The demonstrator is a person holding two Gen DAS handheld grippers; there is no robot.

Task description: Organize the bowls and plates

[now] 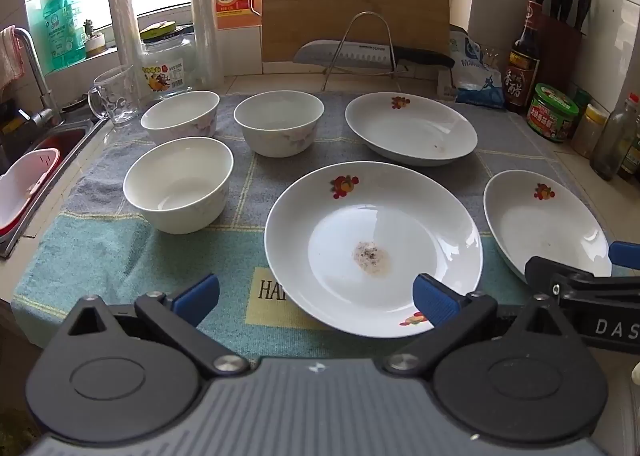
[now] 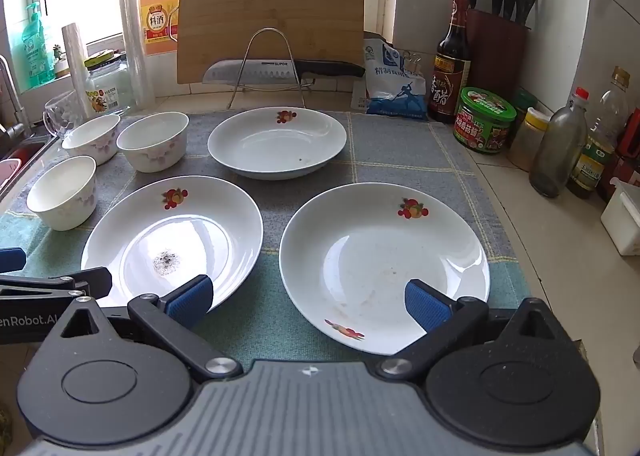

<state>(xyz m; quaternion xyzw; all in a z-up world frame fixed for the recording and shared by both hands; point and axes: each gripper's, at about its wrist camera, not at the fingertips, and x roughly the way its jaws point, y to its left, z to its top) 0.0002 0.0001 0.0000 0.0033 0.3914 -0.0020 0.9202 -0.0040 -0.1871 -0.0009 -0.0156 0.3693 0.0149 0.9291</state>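
Note:
Three white plates with fruit prints lie on a checked cloth. The near-left plate has a dark stain in its middle. The near-right plate and the far plate lie apart from it. Three white bowls stand upright at the left, also in the right wrist view. My left gripper is open, above the stained plate's near edge. My right gripper is open, over the near-right plate's near edge.
A sink with a tap is at the left. A glass mug, jar and bottles stand behind the bowls. A cutting board and knife on a wire rack stand at the back. Sauce bottles and jars line the right wall.

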